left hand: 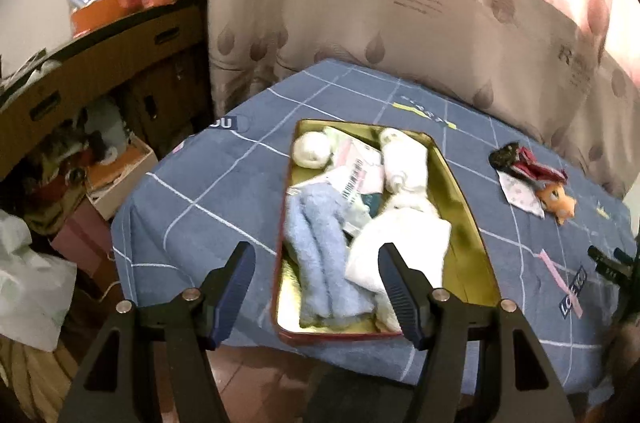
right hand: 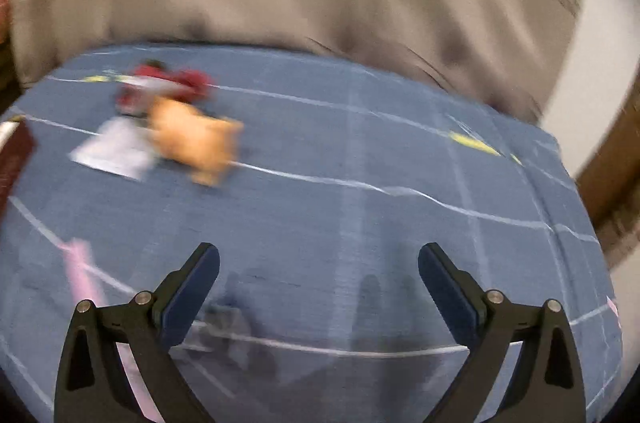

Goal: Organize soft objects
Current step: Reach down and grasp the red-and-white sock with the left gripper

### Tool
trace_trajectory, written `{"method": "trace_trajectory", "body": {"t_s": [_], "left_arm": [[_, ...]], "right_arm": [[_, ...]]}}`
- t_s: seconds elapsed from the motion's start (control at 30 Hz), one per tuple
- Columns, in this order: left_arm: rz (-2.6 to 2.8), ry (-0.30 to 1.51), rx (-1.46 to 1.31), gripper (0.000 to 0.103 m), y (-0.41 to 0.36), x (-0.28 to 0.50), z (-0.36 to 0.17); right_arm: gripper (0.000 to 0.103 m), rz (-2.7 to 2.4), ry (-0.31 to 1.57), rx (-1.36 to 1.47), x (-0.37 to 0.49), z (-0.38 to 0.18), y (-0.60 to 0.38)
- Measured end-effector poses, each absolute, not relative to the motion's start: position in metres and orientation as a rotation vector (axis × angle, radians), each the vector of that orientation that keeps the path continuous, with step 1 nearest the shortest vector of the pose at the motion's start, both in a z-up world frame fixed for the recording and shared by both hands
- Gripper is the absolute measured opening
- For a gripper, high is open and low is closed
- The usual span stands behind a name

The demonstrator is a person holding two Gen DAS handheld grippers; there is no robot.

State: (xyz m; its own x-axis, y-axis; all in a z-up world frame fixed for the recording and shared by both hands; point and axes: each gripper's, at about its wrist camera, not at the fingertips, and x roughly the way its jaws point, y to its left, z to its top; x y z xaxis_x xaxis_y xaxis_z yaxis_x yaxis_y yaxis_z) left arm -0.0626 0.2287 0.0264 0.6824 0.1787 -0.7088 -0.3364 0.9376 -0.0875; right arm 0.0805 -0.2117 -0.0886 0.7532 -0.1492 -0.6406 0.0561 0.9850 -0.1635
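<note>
right claw (right hand: 319, 275): jaws spread wide, nothing between them, only bare blue cloth (right hand: 360, 215) under it; the view is smeared.
left claw (left hand: 316, 277): released, part open, empty, hanging over the near end of the tin (left hand: 466, 219).
tin contents: blue towel (left hand: 320, 263) and white cloths already inside.
loose pile: orange toy (right hand: 196, 139), red cloth (right hand: 168, 85) and white cloth (right hand: 114, 147), touching one another on the blue cloth.
direction: ahead and to the left of the right claw, well apart from it.
toy axis: looks roughly crosswise to the claw; blur makes this unsure.
nearer hand: the right, by my judgement.
</note>
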Motion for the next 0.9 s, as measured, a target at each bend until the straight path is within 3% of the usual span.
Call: {"method": "trace_trajectory", "body": {"t_s": [0.37, 0.9], "left_arm": [[0.055, 0.89, -0.228, 0.065, 0.166, -0.027, 0.034], [-0.299, 1.209, -0.679, 0.065, 0.057, 0.178, 0.003]], "right_arm": [[0.103, -0.091, 0.752, -0.038, 0.087, -0.099, -0.257], [0.103, 0.016, 0.712, 0.042, 0.079, -0.097, -0.263]]}}
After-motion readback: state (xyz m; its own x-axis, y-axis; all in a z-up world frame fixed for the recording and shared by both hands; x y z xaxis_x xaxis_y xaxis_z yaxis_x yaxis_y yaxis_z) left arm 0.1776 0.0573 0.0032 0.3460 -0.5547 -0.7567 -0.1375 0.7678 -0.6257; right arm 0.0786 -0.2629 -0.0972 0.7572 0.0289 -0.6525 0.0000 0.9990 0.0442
